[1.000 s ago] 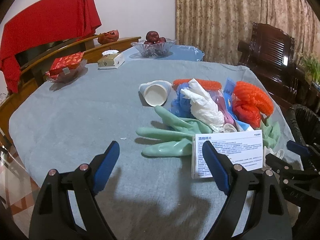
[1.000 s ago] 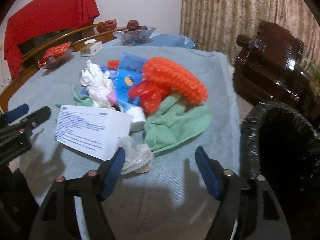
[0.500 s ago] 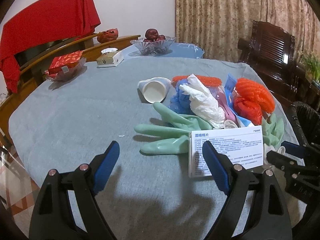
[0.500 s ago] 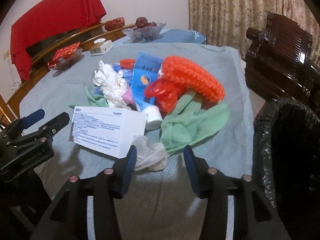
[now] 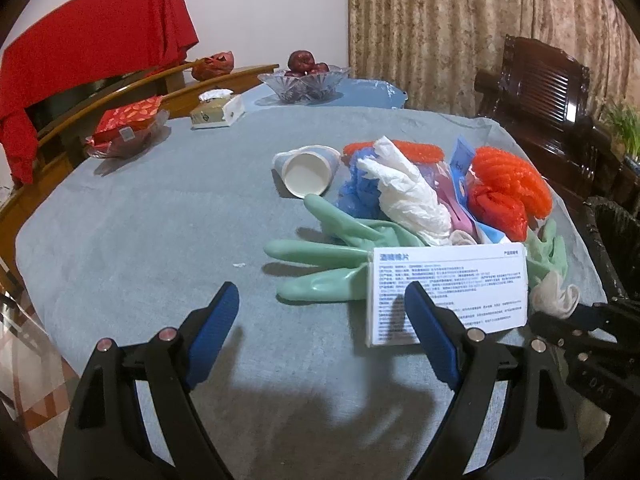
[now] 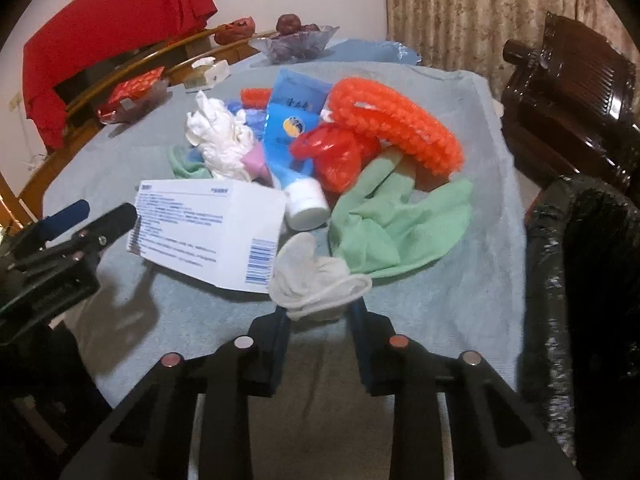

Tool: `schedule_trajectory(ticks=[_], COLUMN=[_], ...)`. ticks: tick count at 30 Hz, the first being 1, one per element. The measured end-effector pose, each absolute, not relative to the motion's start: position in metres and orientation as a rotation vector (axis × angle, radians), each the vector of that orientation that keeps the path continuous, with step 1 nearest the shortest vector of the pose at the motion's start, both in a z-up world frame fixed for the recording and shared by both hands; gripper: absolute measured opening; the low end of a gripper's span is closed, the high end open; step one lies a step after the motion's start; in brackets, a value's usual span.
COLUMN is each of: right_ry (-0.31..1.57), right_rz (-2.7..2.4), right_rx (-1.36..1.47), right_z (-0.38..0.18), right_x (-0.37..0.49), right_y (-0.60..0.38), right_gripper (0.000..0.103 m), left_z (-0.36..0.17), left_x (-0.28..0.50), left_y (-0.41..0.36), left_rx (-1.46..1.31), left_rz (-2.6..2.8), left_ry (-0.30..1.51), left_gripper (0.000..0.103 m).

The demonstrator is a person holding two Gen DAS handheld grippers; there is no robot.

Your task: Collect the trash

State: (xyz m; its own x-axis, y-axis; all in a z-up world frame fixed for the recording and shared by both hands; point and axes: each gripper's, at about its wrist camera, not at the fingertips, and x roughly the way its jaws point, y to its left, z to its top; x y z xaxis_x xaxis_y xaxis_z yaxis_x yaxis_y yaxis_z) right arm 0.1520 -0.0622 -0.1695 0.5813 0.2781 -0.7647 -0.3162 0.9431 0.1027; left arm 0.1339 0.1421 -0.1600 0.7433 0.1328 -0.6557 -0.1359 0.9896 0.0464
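Your right hand-held gripper [image 6: 320,314] has just been closing, and its blue pads now flank the crumpled whitish glove [image 6: 316,276] at the near end of the trash heap; the glove sits between the fingertips, but whether the pads already press on it you cannot tell from here. That glove lies on the grey-clothed worktop [image 6: 460,292], just beside the white printed box [image 6: 208,232] on its left and touching the green rubber glove [image 6: 400,220] behind it. Further back the pile stacks up: a blue tube with a white cap [image 6: 292,136], red crumpled plastic [image 6: 336,156], an orange knobbly mesh roll [image 6: 392,124] and white crumpled tissue [image 6: 220,140].

To your right the worktop's edge drops off close by, and the black-lined bin [image 6: 580,248] stands right against it, open at the top. Bare cloth lies between the heap and that edge.

Your left hand-held gripper [image 5: 320,312] hangs wide open with nothing between its pads, over empty cloth in front of another green glove [image 5: 320,268]; its right finger overlaps the box in view. Leftward the cloth is bare, with a tipped paper cup [image 5: 308,174] lying beyond.
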Motion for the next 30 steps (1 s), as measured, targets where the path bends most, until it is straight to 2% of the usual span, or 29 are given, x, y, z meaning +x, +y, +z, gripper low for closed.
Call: schedule_trajectory(ticks=[10,18,21,22,25,27,30], right_ry=[0.898,0.900,0.902,0.903,0.903,0.905,0.905], right_rz=[0.301,0.300,0.297,0.296,0.294,0.293,0.293], right_rx=[-0.090,-0.075,-0.066,-0.062,-0.057,-0.055,-0.053], right_z=[-0.170,-0.172,-0.173,-0.173,-0.173,-0.174,-0.174], right_x=[0.146,0.146,0.145,0.146,0.146,0.146,0.146], right_y=[-0.070,-0.075,-0.079,-0.080,-0.083,-0.084,-0.084], right_gripper=[0.028,0.028,0.028,0.028,0.028,0.029,0.029], left_z=[-0.168,-0.170,-0.170,-0.170,-0.170,-0.170,-0.171], left_x=[0.138,0.132,0.135,0.136,0.138,0.138,0.137], left_y=[0.130,0.114,0.112,0.112,0.112,0.113,0.112], left_rx=[-0.047,-0.036,-0.041,-0.046,-0.052,-0.056,-0.084], left_rz=[0.046,-0.026,-0.037,-0.035,-0.036,-0.044,-0.083], left_ry=[0.735,0.768,0.774,0.777,0.781,0.787,0.804], left_gripper=[0.058,0.058,0.062,0.067,0.068,0.068,0.060])
